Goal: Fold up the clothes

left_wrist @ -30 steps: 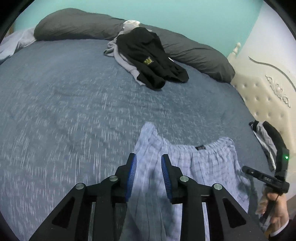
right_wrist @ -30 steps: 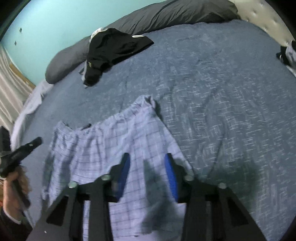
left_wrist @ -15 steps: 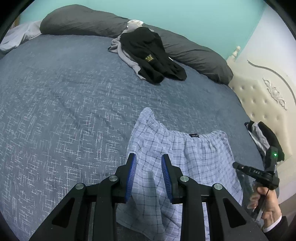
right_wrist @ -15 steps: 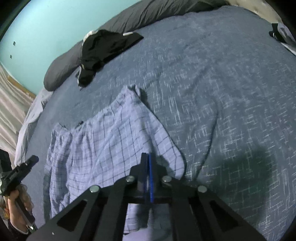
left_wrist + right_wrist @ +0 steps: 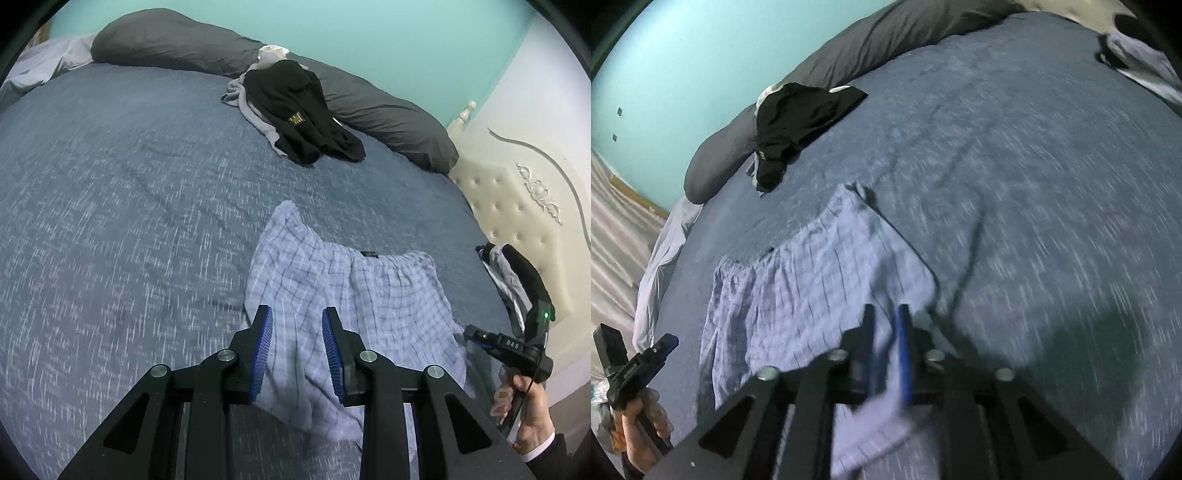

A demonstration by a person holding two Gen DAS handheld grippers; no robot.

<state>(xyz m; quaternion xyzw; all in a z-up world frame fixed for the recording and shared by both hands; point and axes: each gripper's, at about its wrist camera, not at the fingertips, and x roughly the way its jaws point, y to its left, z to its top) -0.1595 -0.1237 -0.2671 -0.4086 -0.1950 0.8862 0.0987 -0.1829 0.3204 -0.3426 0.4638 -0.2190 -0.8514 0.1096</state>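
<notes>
Light blue plaid shorts (image 5: 354, 295) lie spread on the blue-grey bedspread (image 5: 110, 221), waistband away from me. My left gripper (image 5: 297, 314) hovers over the shorts' near hem, jaws apart, nothing pinched between the blue pads. In the right wrist view the shorts (image 5: 812, 288) are blurred. My right gripper (image 5: 886, 308) is at their right hem and its jaws are opening, with a fold of the cloth between them and a flap hanging below. Each view also shows the other gripper, held in a hand: the right gripper (image 5: 471, 332) and the left gripper (image 5: 670, 341).
A black garment on a grey one (image 5: 295, 110) lies at the far side against a long dark grey pillow (image 5: 388, 118). More clothes (image 5: 513, 273) are heaped by the cream tufted headboard (image 5: 517, 206). Bare bedspread stretches to the left.
The right gripper's jaws stood apart, shut on the shorts' hem, then parted again. Both grippers drew back toward the near hem, so the shorts sit farther up in both views.
</notes>
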